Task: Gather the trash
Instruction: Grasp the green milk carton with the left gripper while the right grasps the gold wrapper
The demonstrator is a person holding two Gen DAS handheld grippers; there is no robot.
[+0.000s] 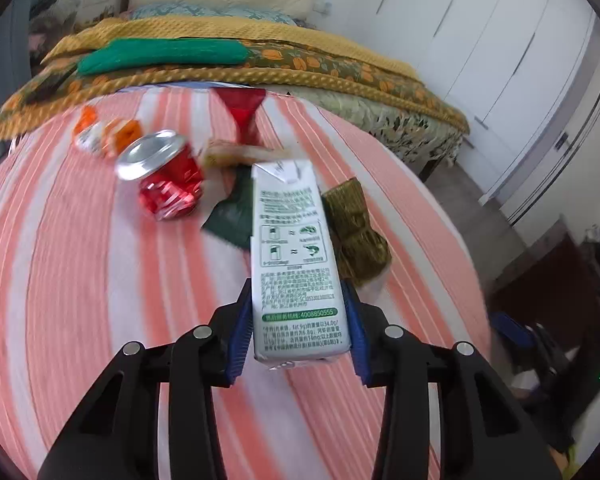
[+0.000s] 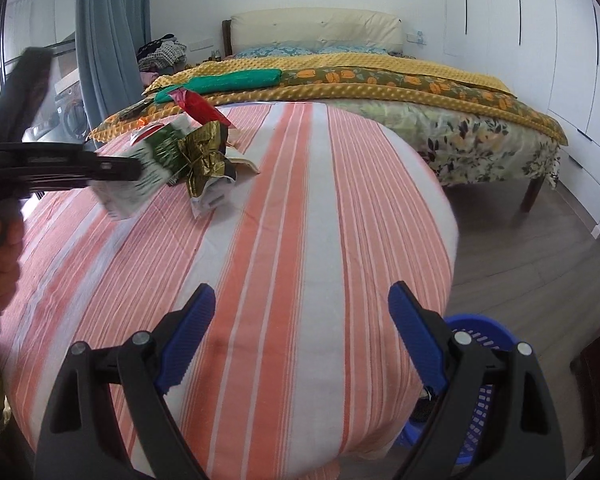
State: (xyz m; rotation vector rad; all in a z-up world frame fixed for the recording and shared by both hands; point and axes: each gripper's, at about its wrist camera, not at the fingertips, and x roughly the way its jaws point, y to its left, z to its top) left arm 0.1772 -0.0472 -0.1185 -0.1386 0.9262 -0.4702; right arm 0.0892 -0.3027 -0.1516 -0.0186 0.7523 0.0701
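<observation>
White rectangular milk carton w/ green print clamped in left gripper, lifted over the orange-striped cloth table. Right gripper wide, empty, near table edge; blue plastic basket on floor below.

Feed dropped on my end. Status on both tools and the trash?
Left tool shut on milk carton, lifted. Right tool open, empty. Red can, wrappers left on striped cloth. Blue basket beside table, path clear.

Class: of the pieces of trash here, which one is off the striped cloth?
The white milk carton, clamped between the left tongs; the red can and wrappers lie on the cloth.
</observation>
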